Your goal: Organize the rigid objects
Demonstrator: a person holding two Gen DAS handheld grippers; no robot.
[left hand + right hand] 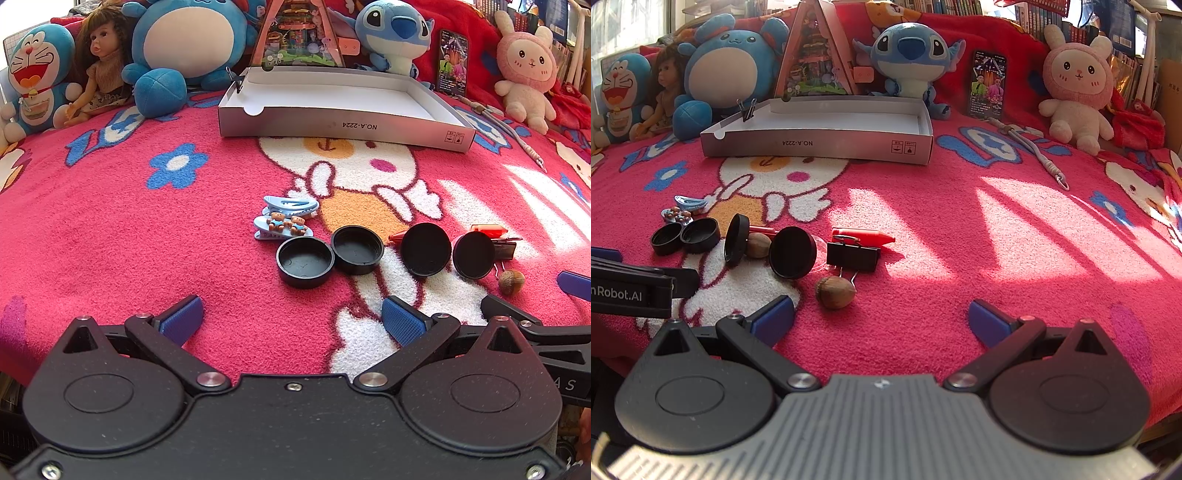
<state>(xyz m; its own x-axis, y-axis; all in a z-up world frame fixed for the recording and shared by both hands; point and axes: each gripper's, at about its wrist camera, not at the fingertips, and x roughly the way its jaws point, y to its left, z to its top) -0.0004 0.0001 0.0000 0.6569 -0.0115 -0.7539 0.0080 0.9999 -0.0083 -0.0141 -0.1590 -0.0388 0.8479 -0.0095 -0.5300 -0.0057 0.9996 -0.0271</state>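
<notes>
Small rigid items lie on the pink blanket: two blue hair clips (286,218), several black round caps (306,261) (792,257), a black binder clip (853,256), a red plastic piece (862,235) and acorn-like nuts (835,291) (511,281). An open white box (343,107) (827,133) stands behind them, with a binder clip (748,109) on its rim. My left gripper (291,319) is open and empty, just short of the caps. My right gripper (881,321) is open and empty, with the nut near its left finger.
Plush toys, a doll (101,66), a triangular toy house (816,55) and a phone (988,83) line the back. A cord with a hook (1034,147) lies right of the box. The left gripper's body (631,286) shows at the right wrist view's left edge.
</notes>
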